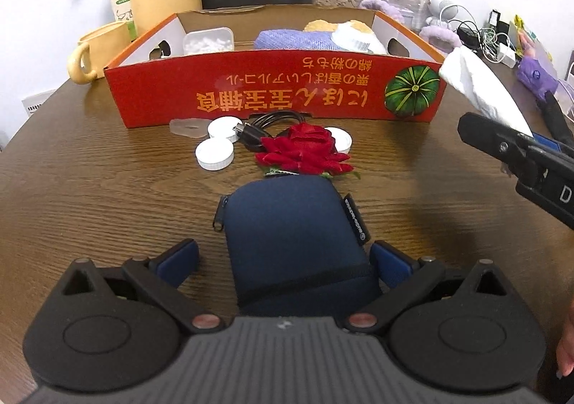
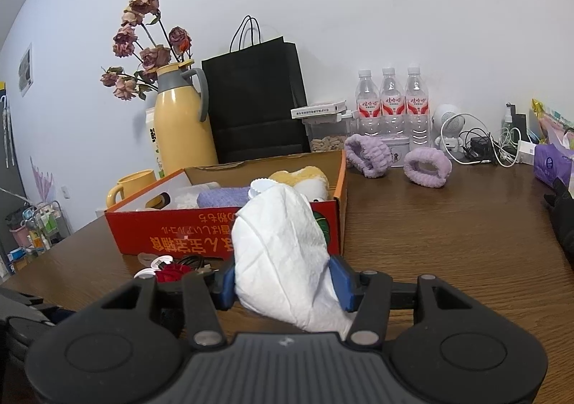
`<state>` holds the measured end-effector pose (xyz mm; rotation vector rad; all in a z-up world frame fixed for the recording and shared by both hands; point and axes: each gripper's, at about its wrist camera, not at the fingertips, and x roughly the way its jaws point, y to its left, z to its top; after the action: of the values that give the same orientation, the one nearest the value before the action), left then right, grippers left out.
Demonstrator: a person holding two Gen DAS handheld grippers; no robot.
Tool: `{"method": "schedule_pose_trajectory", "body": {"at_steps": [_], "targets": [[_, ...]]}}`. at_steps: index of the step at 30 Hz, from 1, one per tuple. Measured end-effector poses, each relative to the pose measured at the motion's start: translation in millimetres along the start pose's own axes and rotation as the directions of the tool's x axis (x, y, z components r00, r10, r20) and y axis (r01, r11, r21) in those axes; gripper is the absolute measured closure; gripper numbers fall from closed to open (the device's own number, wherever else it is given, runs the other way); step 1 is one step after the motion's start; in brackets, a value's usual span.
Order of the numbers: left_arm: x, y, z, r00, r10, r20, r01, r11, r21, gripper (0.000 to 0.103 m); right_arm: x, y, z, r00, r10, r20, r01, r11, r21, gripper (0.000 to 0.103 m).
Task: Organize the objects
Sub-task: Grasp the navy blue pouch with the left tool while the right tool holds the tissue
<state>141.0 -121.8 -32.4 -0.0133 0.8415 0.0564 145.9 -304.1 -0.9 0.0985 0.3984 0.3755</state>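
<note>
A dark blue zip pouch [image 1: 292, 235] lies on the wooden table between the pads of my left gripper [image 1: 285, 260]. The jaws stand wide on either side of it; the right pad touches it, the left pad stands apart. Beyond it lie a red fabric rose [image 1: 306, 151], a black cable [image 1: 258, 129] and white round lids [image 1: 215, 153]. My right gripper [image 2: 283, 284] is shut on a white tissue packet [image 2: 283, 253] and holds it above the table, in front of the red cardboard box [image 2: 179, 235]. The packet also shows in the left wrist view [image 1: 477, 86].
The red box [image 1: 272, 92] holds a clear tub, a purple cloth and yellow plush. Behind it stand a yellow mug [image 1: 93, 52], a yellow thermos [image 2: 183, 124], a black bag [image 2: 254, 99] and water bottles [image 2: 393, 106]. Purple bands [image 2: 427, 167] and chargers lie right.
</note>
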Motion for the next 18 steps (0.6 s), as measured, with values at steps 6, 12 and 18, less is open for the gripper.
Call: {"method": "schedule_pose_trajectory", "body": {"at_steps": [6,12,18], "targets": [[-8,5,0,0.999,-0.012,0.034,0.012,1.000,-0.017,0.026,0,1,-1,1.000,-0.006,-0.004,0.006,1.000,-0.008,0.052],[-13,15,0,0.998,-0.052,0.043,0.053,0.998,-0.026,0.033,-1,6,-2,1.000,-0.013,-0.008,0.013,1.000,-0.028,0.052],[-24,26,4,0.994,-0.081,0.073,0.083,0.996,-0.024,0.035,-8,17,-1,1.000,-0.012,0.006,0.012,0.998,-0.056,0.052]]}}
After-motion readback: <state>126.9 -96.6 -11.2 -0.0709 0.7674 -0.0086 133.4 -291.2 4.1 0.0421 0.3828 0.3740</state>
